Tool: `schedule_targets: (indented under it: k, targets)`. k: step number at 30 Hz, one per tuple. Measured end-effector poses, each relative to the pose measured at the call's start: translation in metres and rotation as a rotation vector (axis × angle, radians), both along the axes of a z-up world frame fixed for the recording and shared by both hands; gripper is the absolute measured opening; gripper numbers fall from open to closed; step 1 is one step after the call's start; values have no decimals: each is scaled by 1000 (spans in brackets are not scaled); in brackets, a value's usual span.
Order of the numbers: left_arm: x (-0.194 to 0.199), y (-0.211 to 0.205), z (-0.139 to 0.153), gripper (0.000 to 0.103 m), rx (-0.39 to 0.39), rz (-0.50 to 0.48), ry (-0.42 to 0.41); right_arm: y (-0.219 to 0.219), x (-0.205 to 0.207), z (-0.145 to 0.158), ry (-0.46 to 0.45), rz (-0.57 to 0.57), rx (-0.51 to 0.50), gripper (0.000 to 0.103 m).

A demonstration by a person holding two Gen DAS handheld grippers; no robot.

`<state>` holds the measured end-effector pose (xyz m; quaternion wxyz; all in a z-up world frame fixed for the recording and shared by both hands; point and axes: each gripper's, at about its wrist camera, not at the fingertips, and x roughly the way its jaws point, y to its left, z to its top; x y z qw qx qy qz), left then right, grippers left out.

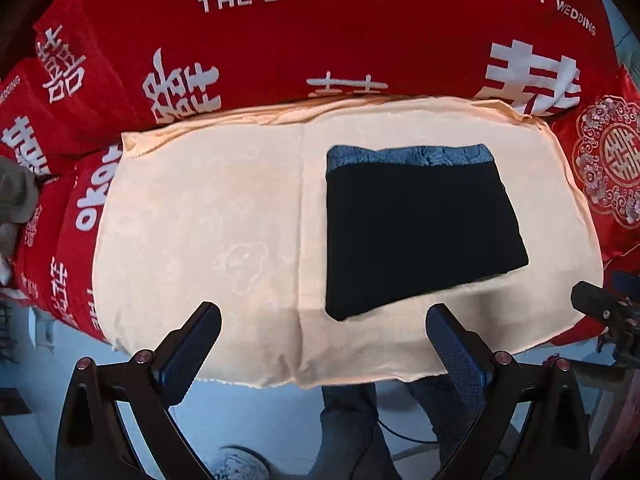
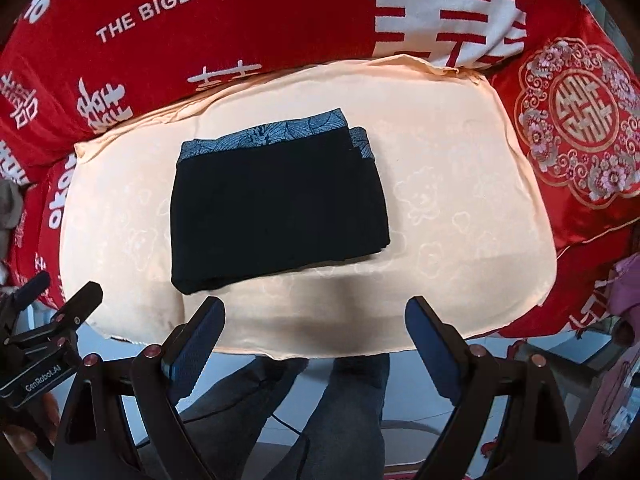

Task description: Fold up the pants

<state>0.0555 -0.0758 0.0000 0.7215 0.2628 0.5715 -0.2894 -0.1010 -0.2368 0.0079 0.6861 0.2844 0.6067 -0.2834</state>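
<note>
The dark pants (image 1: 420, 232) lay folded flat on the peach cloth (image 1: 208, 216) — at about one o'clock from the left claw (image 1: 322, 332) and eleven o'clock from the right claw (image 2: 316, 324). Both claws were wide open and held nothing — the red blanket (image 1: 288, 40) lay behind.

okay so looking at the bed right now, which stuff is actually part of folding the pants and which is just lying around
Part of the job:
- black pants, lying folded with the blue patterned waistband on top
- peach cloth they lie on
- left tool, open and empty
- right tool, open and empty

Just lying about:
- red wedding quilt
- red embroidered cushion
- grey-green garment at the left edge
</note>
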Motion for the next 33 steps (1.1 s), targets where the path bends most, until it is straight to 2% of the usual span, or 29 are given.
schedule_targets:
  k: [9, 33]
  targets:
    - [-19, -14, 4, 103, 26, 9, -4, -5, -11, 2, 25, 41, 5, 93]
    - [-15, -24, 10, 103, 35, 9, -9, -12, 6, -3, 32, 67, 25, 93]
